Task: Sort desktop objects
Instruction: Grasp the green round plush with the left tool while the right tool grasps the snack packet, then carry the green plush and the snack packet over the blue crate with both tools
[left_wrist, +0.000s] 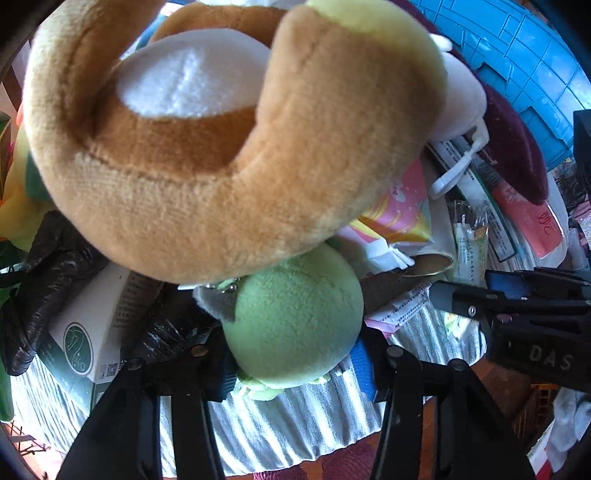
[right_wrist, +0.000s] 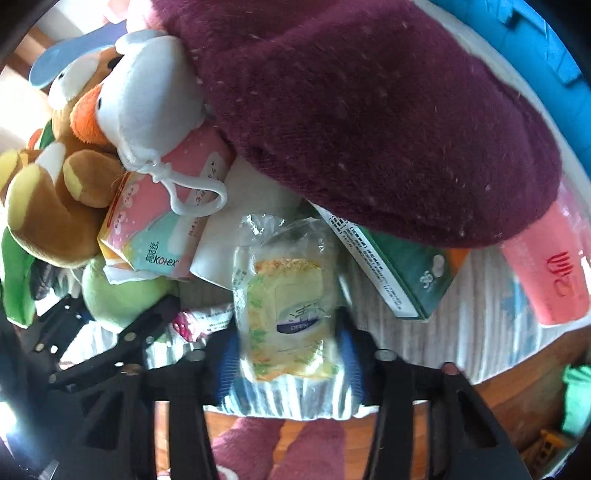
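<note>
My left gripper (left_wrist: 295, 354) is shut on a green plush ball (left_wrist: 295, 317) that sits between its two black fingers; the ball also shows in the right wrist view (right_wrist: 118, 295). A big brown plush toy (left_wrist: 207, 162) looms right above it. My right gripper (right_wrist: 288, 354) is shut on a yellow-green wet-wipes packet (right_wrist: 288, 321), its blue pads against both sides. A large maroon plush (right_wrist: 369, 122) hangs over the packet. The right gripper also shows at the right of the left wrist view (left_wrist: 517, 302).
On the striped cloth (left_wrist: 277, 424) lie a pink Kotex pack (right_wrist: 159, 229), a green box (right_wrist: 406, 280), a pink-red packet (right_wrist: 550, 269), a white duck plush (right_wrist: 147, 92), a white box (left_wrist: 96, 325) and black plastic (left_wrist: 44, 280). A blue crate (left_wrist: 517, 59) stands behind.
</note>
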